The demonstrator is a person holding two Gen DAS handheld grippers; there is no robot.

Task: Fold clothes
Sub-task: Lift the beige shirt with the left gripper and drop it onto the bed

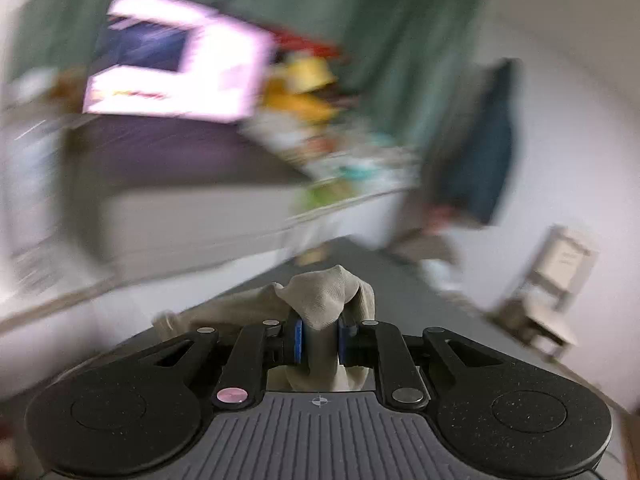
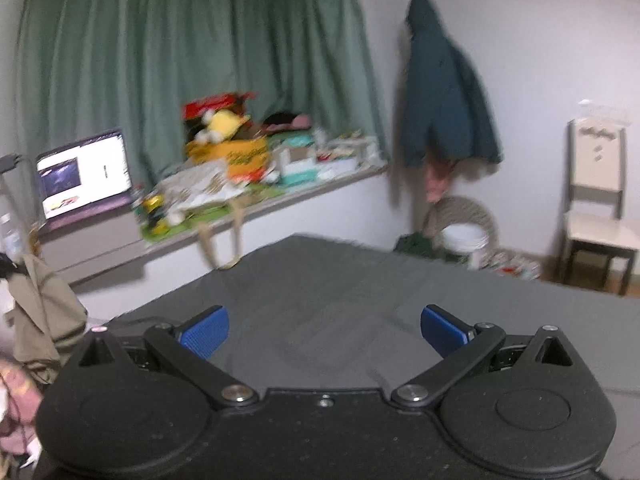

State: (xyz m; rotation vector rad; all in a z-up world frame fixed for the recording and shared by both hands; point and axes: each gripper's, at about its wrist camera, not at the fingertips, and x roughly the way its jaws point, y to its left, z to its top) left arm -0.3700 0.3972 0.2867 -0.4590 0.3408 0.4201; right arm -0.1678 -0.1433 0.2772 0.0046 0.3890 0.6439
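Beige garment bunched, pinched in left gripper; right gripper spread, empty

I have a beige garment pinched between my left fingers. It is soft, ribbed cloth, bunched into a rounded hump above the blue pads, and a fold trails off to the left. From my right side, the same khaki cloth hangs crumpled at the left edge of the dark grey bed, lifted off it.
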